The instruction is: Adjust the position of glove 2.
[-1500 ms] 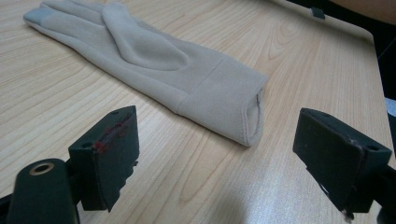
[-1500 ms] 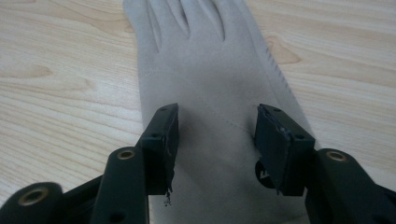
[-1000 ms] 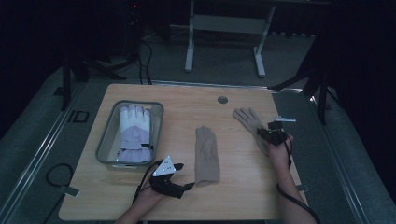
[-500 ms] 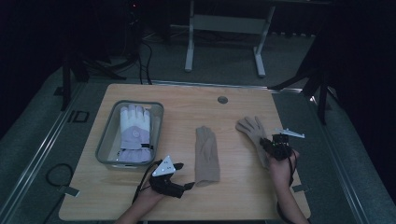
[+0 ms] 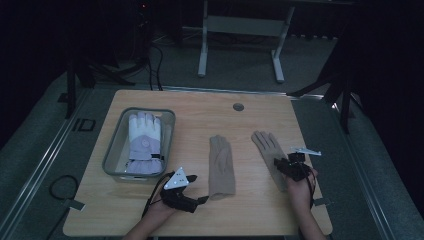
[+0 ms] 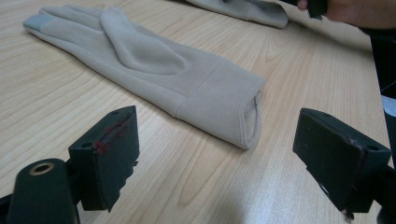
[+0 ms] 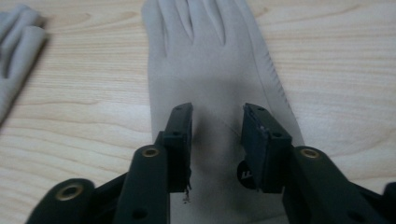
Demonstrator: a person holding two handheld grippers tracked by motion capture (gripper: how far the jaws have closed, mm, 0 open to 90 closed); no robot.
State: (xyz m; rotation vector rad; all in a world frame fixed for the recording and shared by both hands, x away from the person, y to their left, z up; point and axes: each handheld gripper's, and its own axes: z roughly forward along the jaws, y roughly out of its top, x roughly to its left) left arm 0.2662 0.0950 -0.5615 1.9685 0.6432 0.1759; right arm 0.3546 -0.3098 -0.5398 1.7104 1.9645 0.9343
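Two beige gloves lie flat on the wooden table. The middle glove (image 5: 221,165) (image 6: 154,60) has its cuff toward me, and my left gripper (image 5: 202,200) (image 6: 222,123) stands open just short of that cuff, not touching it. The right glove (image 5: 267,150) (image 7: 210,56) lies palm-flat with its fingers pointing away. My right gripper (image 5: 280,164) (image 7: 217,116) hangs over its wrist end. Its jaws have just been opening; they stand apart above the fabric and pinch nothing.
A clear tray (image 5: 112,157) at the table's left holds a white and lavender glove (image 5: 142,142). A round cable hole (image 5: 238,107) sits near the far edge. A table frame (image 5: 240,30) stands on the floor beyond.
My right gripper came toward the near edge, and the right glove slid with it. Its jaws then parted. The left gripper and the middle glove stayed put.
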